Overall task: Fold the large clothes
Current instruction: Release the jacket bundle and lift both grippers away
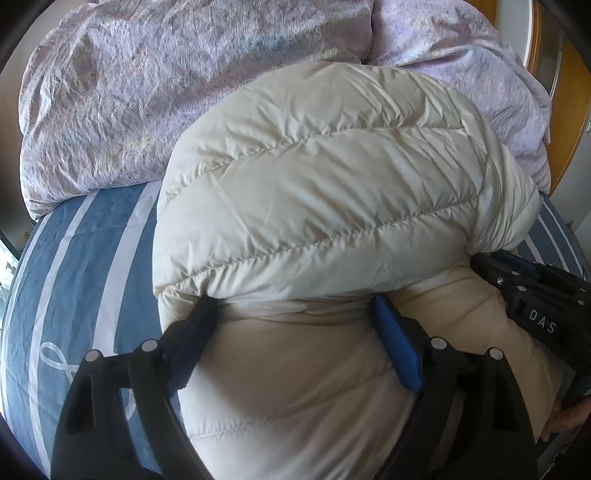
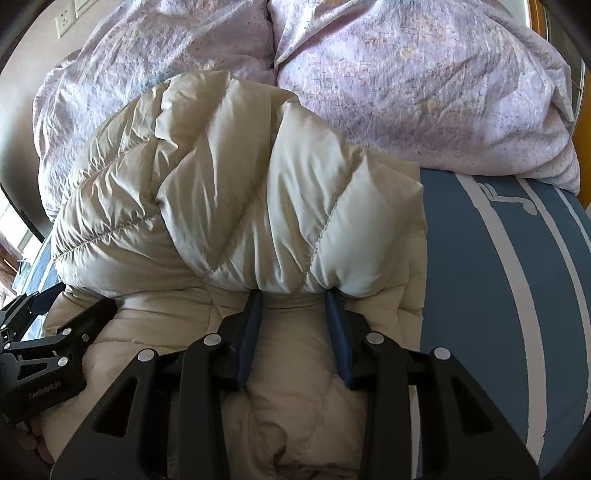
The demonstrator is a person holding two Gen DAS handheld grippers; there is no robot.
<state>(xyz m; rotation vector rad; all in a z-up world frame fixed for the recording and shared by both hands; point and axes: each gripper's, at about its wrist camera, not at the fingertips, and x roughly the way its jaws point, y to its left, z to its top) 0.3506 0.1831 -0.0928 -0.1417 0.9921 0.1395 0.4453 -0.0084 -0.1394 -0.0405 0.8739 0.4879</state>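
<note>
Lying on the blue bed sheet (image 1: 85, 258) with white stripes is one cream puffer jacket (image 1: 325, 177), its upper part doubled over onto the lower part. The left gripper (image 1: 295, 314) stands wide open at the edge of that fold; its two blue-padded fingers (image 1: 397, 350) straddle a broad stretch of the padded cloth, their tips tucked just under the folded layer, and the pads do not pinch it. The right gripper (image 2: 293, 299) is much narrower, its two fingers (image 2: 251, 332) closed on a bunched ridge of the same jacket at the fold's edge. Each gripper shows at the edge of the other's view, so they sit near one another along the fold. Behind the jacket, two lilac quilts or pillows (image 2: 424, 92) are heaped side by side, touching its far edge. One wall socket (image 2: 62, 20) shows on the wall at upper left.
</note>
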